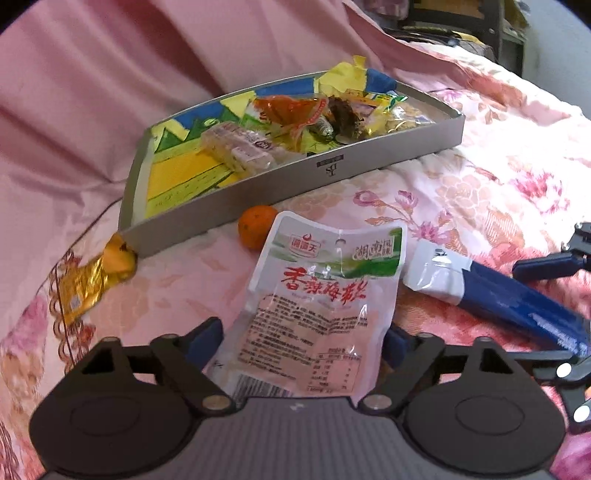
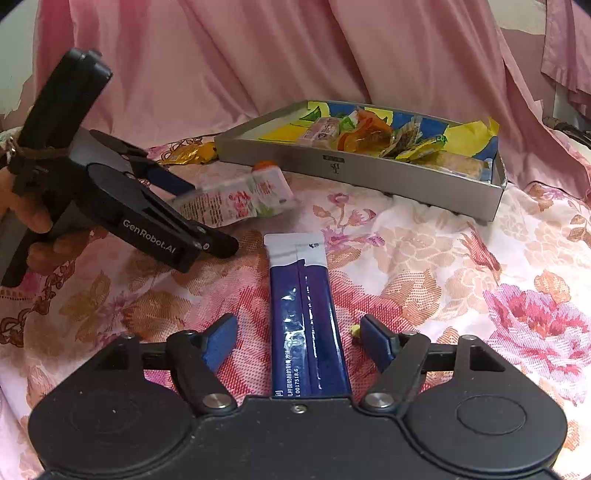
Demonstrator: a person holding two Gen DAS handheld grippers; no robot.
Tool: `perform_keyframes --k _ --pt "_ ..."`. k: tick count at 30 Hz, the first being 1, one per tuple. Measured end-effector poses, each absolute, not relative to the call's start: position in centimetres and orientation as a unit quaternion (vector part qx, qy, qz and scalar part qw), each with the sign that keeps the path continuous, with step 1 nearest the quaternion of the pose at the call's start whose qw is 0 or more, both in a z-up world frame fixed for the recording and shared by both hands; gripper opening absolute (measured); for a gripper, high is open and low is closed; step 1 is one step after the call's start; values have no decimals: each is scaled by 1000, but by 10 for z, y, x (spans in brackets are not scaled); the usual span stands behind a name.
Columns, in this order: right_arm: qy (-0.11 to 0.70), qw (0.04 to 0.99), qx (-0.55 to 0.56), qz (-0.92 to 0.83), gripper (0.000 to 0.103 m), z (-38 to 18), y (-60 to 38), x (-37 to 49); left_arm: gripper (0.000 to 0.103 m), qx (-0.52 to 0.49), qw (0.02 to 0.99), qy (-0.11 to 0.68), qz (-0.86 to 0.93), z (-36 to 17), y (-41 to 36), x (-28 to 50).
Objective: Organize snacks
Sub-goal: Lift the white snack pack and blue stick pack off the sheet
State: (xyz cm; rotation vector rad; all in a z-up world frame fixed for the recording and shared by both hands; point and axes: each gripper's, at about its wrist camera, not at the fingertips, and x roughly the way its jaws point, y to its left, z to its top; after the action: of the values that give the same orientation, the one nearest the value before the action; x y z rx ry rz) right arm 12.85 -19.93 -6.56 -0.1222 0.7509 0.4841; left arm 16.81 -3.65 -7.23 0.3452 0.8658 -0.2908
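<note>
A grey fan-shaped tray (image 1: 369, 162) lies on the flowered bedspread and holds several wrapped snacks (image 1: 295, 122). My left gripper (image 1: 303, 343) is open around a white and green snack pouch (image 1: 317, 295), one finger on each side of it. From the right wrist view the pouch (image 2: 240, 201) looks raised off the cloth between those fingers. My right gripper (image 2: 301, 338) is open astride a blue and white stick packet (image 2: 306, 325) that lies flat. The tray shows there too (image 2: 369, 173).
A small orange (image 1: 255, 227) sits against the tray's front wall, behind the pouch. A gold wrapped snack (image 1: 92, 277) lies at the tray's left corner. Pink fabric (image 1: 147, 55) rises behind the tray. Dark furniture stands at the far right (image 1: 461, 22).
</note>
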Motion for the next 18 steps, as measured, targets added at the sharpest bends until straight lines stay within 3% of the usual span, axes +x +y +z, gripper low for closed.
perform_keyframes --k 5,8,10,18 --pt "369 896 -65 239 75 -65 -199 125 80 135 884 427 -132 -70 -33 159" --pt "372 893 -77 241 69 -64 -198 121 75 111 887 433 -118 -67 -29 152" --pt "373 892 -77 242 60 -64 -198 120 72 101 889 434 -109 -65 -27 147" --pt "372 894 -97 229 40 -61 -197 113 67 43 890 447 -77 -62 -24 125"
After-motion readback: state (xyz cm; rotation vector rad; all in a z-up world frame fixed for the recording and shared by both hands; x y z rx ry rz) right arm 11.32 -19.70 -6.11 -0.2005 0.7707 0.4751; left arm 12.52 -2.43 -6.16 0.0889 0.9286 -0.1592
